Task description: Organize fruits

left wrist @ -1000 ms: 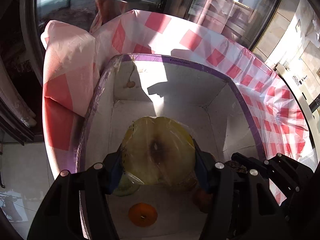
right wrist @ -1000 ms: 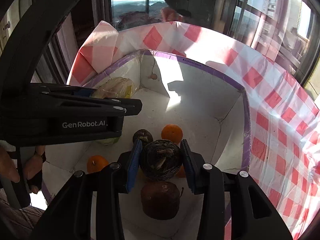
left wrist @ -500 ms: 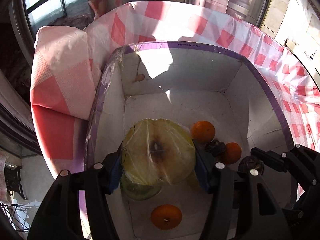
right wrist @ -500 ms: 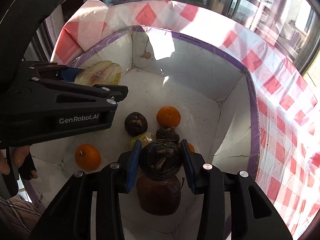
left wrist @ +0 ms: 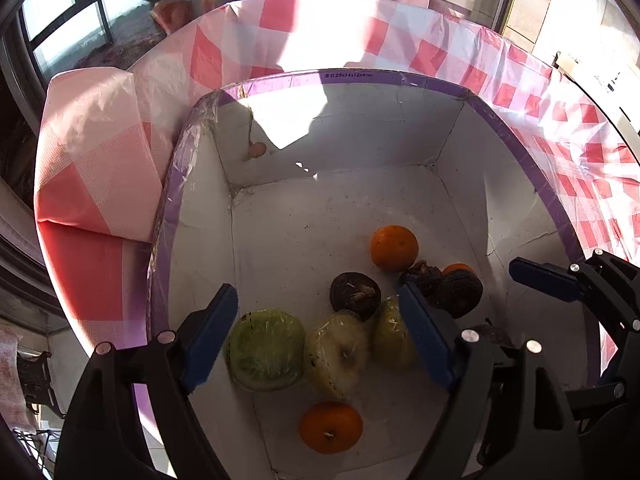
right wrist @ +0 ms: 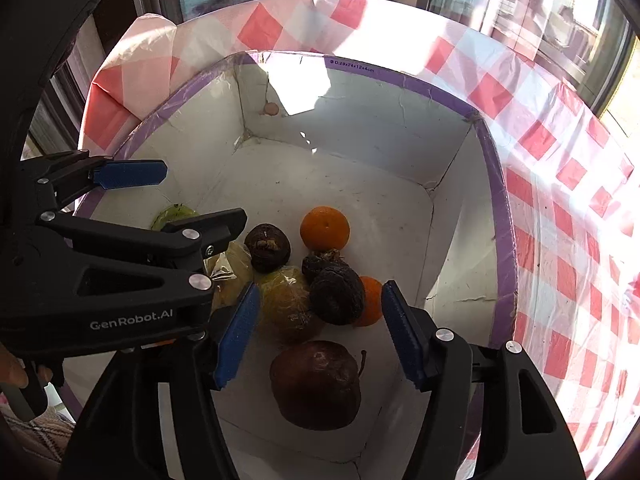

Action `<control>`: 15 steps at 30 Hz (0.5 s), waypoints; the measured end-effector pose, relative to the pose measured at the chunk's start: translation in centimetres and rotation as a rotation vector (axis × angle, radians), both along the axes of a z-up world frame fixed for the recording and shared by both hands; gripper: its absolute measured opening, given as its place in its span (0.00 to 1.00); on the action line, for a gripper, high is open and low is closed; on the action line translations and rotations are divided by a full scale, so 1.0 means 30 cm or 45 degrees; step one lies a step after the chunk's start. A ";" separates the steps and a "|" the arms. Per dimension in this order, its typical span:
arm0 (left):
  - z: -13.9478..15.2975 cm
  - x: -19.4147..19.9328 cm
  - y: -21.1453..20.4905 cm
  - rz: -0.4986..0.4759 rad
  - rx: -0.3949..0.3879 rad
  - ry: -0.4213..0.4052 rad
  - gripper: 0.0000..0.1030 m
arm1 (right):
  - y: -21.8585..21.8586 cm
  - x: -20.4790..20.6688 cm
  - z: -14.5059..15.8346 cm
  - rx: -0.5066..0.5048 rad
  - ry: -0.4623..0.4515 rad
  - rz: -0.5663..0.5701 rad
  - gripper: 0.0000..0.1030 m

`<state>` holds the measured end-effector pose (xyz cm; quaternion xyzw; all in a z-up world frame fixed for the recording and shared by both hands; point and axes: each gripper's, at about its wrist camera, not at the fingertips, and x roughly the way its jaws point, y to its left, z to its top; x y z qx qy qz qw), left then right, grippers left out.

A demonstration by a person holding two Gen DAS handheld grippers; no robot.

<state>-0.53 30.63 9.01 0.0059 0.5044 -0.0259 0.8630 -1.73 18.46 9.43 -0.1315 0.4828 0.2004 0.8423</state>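
A white box with a purple rim (left wrist: pixel 360 76) (right wrist: pixel 496 184) holds the fruit. My left gripper (left wrist: pixel 320 336) is open above a wrapped pale yellow apple (left wrist: pixel 338 354), with a wrapped green fruit (left wrist: pixel 266 350) beside it. My right gripper (right wrist: pixel 320 332) is open above a dark wrinkled fruit (right wrist: pixel 338 294) that lies on the pile. Oranges (left wrist: pixel 394 248) (left wrist: pixel 330 426) (right wrist: pixel 325 228), another dark fruit (left wrist: pixel 355 294) (right wrist: pixel 267 247) and a large dark red apple (right wrist: pixel 316 384) also lie in the box.
The box sits on a red and white checked cloth (left wrist: pixel 400 36) (right wrist: pixel 560 240). Windows stand behind. The left gripper's body (right wrist: pixel 112 280) reaches over the box's left side in the right wrist view; the right gripper's finger (left wrist: pixel 552 280) shows at the right in the left wrist view.
Both grippers have opened. The wrapped yellow apple left my left gripper and the dark wrinkled fruit left my right gripper; both now lie in the box.
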 end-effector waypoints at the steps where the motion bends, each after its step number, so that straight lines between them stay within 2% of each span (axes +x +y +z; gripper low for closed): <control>1: -0.001 0.000 -0.003 0.013 0.019 0.003 0.80 | 0.000 -0.001 -0.001 0.000 0.003 -0.003 0.61; 3: 0.001 0.001 -0.007 0.017 0.045 -0.002 0.81 | 0.000 -0.003 0.000 -0.001 0.001 -0.007 0.64; 5: 0.005 0.002 -0.008 0.087 0.157 0.003 0.84 | 0.000 -0.008 0.003 0.001 -0.011 -0.009 0.68; 6: 0.009 0.003 -0.007 0.094 0.174 0.005 0.84 | 0.000 -0.011 0.005 0.003 -0.016 -0.012 0.70; 9: 0.018 -0.005 -0.005 0.085 0.169 -0.007 0.84 | -0.004 -0.013 0.004 0.013 -0.014 -0.019 0.72; 11: 0.027 -0.011 -0.007 0.105 0.223 -0.014 0.89 | -0.006 -0.012 0.004 0.013 -0.006 -0.027 0.74; 15: 0.038 -0.017 0.005 0.082 0.177 -0.013 0.92 | -0.012 -0.008 0.003 0.012 0.001 -0.057 0.79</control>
